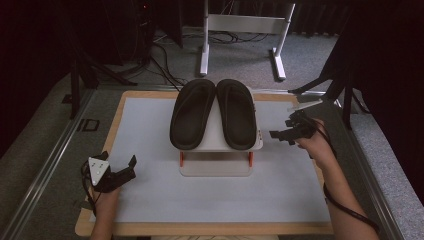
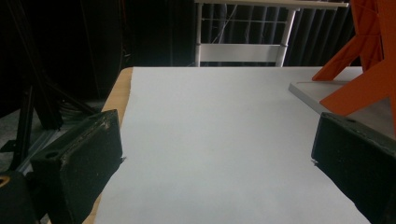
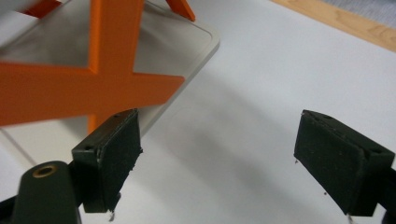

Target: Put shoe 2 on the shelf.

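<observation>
No word, brand, number or sign can be read anywhere: the dark soles of the two slippers [image 1: 215,114] carry no legible mark, the pale rack [image 1: 216,165] and the white sheet on the bench [image 1: 150,200] are plain.

Fingers [image 3: 341,163] spread, empty, beside orange rack [image 3: 93,79].
</observation>
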`<state>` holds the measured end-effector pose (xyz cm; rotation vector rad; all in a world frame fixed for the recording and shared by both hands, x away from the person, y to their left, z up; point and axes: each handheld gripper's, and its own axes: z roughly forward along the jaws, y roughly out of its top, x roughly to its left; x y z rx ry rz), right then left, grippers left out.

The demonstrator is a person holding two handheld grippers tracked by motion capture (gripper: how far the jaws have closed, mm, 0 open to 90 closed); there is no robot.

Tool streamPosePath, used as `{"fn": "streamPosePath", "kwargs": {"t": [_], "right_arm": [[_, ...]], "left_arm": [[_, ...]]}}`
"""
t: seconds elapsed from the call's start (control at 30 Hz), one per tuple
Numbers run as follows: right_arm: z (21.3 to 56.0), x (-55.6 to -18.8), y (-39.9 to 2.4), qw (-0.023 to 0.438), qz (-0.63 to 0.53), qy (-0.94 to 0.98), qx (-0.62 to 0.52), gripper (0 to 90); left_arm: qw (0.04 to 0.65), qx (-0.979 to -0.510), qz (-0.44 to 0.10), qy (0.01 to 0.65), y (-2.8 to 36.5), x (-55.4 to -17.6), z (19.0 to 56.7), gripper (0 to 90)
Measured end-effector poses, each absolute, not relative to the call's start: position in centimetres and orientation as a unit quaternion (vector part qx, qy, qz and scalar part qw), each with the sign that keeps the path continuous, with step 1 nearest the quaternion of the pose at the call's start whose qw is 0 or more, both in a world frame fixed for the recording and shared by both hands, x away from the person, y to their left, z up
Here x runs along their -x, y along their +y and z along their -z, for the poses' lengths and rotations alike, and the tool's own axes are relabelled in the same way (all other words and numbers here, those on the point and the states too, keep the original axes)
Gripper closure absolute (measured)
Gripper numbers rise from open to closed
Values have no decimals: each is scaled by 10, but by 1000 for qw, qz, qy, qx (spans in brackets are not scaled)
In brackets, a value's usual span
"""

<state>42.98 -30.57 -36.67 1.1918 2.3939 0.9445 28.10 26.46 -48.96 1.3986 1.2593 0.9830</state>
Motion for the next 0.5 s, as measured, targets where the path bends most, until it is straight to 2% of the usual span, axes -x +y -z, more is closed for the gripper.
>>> {"fn": "streamPosePath", "kwargs": {"t": [0.5], "right_arm": [[425,-415,-329,186,-366,793,-450,141]], "left_arm": [[488,-575,-404,518,265,-281,490,20]]}}
